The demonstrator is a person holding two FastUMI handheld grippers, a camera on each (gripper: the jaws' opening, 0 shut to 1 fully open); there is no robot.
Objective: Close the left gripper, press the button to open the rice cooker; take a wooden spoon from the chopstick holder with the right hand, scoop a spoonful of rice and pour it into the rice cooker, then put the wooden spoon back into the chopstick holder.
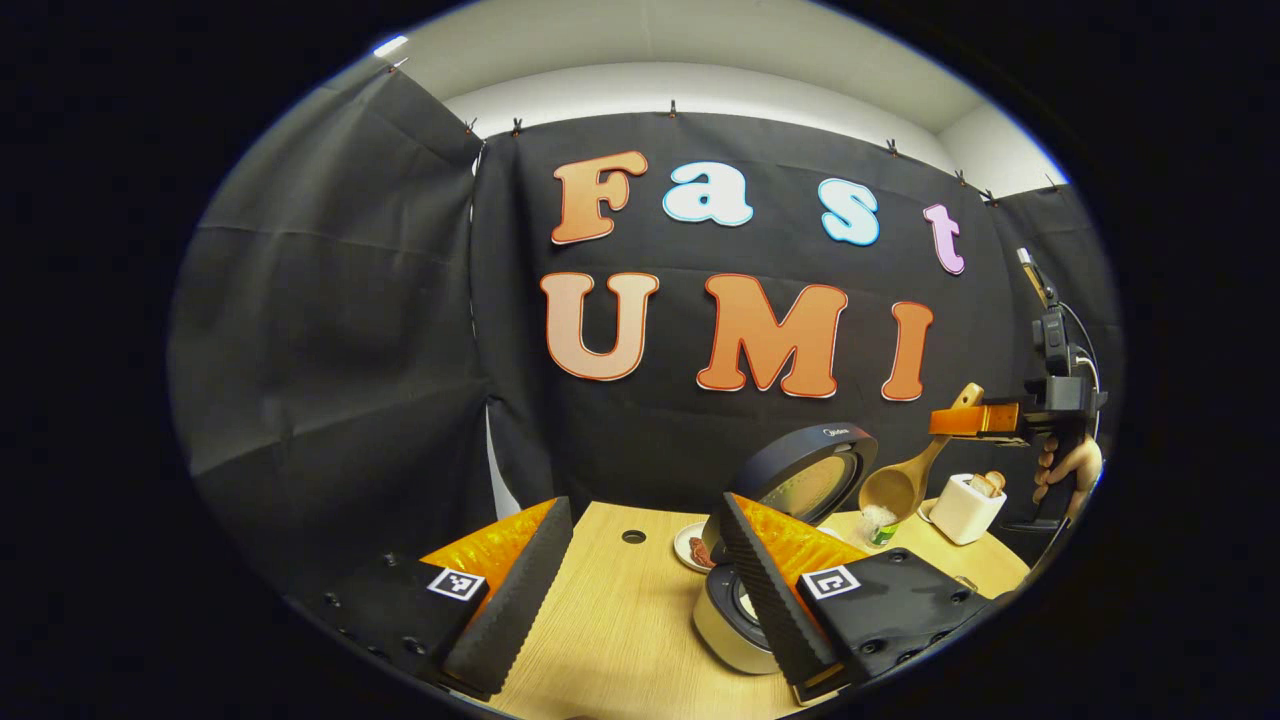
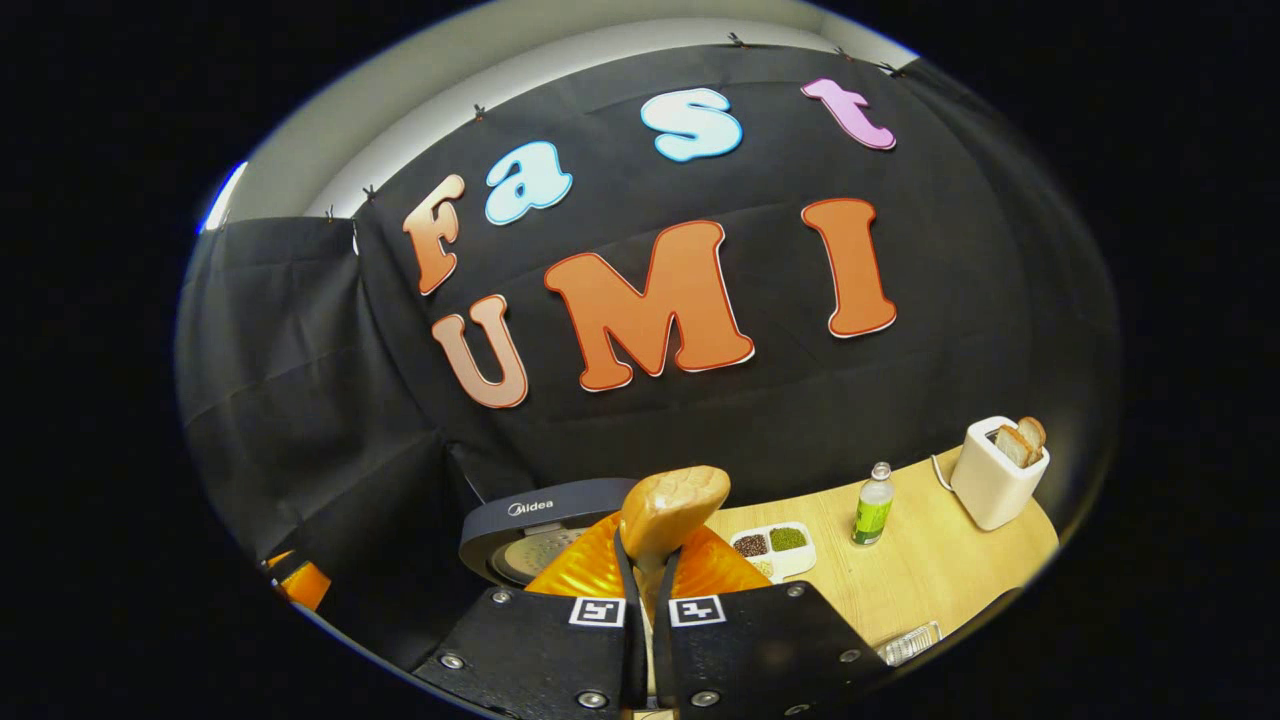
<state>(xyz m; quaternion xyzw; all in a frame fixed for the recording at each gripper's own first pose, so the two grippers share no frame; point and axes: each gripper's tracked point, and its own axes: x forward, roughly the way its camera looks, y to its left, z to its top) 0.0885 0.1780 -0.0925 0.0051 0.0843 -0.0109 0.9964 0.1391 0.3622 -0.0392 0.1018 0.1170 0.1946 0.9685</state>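
In the left gripper view the left gripper [image 1: 640, 590] is seen spread wide, nothing being held between its two orange-backed fingers [image 1: 510, 590], which are set well apart over the wooden table [image 1: 620, 620]; the rice cooker [image 1: 750, 610] is found low on the right, partly hidden behind the right-hand finger, its lid [image 1: 815, 480] raised upright so that the pale inner face is shown; a small white dish [image 1: 692, 545] is seen just behind the cooker. Farther off on the right, the right gripper [image 1: 975, 418] is seen held up by a hand [image 1: 1068, 468], and the wooden spoon [image 1: 915, 470] is clamped by its handle, the bowl hung low beside the open lid with white rice seen at its lower edge; a white toaster [image 1: 962, 508] with bread in it is placed near the table's right edge. In the right gripper view the right gripper [image 2: 647, 600] is seen drawn narrow, both fingers being pressed on the spoon's handle, whose rounded end [image 2: 675, 505] is seen standing above them; the raised lid [image 2: 530, 525] is seen just to the left; a divided tray of grains [image 2: 775, 548], a green bottle [image 2: 873, 510] and the toaster [image 2: 995, 470] are set out on the table [image 2: 930, 580] to the right.
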